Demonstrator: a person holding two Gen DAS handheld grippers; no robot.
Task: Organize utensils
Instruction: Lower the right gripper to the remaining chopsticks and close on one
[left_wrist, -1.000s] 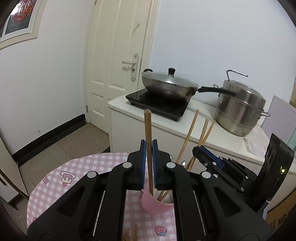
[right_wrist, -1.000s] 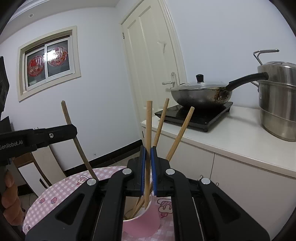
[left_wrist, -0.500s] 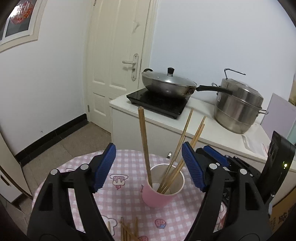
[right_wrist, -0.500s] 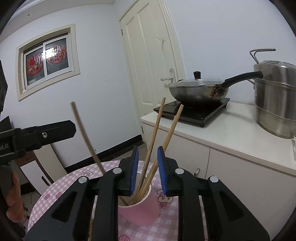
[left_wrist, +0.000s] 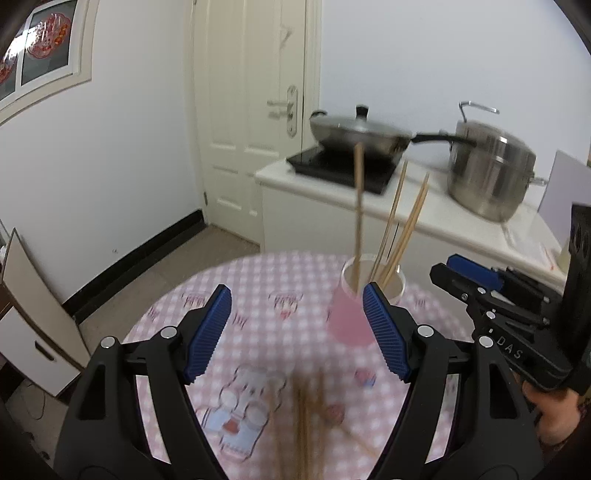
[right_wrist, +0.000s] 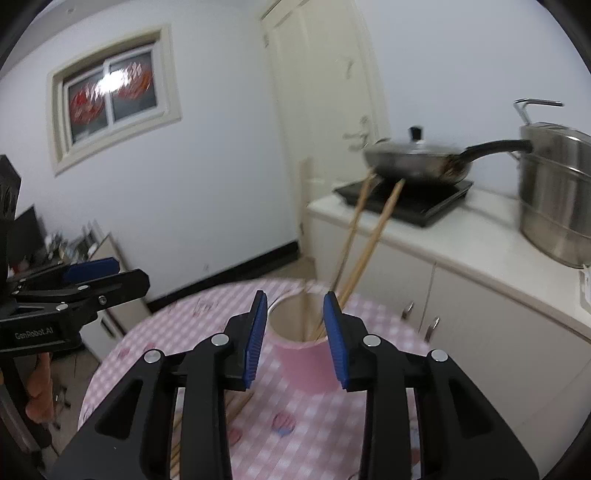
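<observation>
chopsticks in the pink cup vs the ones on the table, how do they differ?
Chopsticks in the cup stand on end, leaning against the pink cup rim; loose chopsticks lie flat on the checked tablecloth. The cup set fans apart at the top; the loose ones lie bunched. Both look like plain light wood.

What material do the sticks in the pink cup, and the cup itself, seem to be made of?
Sticks: probably bamboo or wood, tan, matte, thin and straight. Pink cup: likely paper or plastic, matte pink outside with a pale inside; the blur leaves this open.
</observation>
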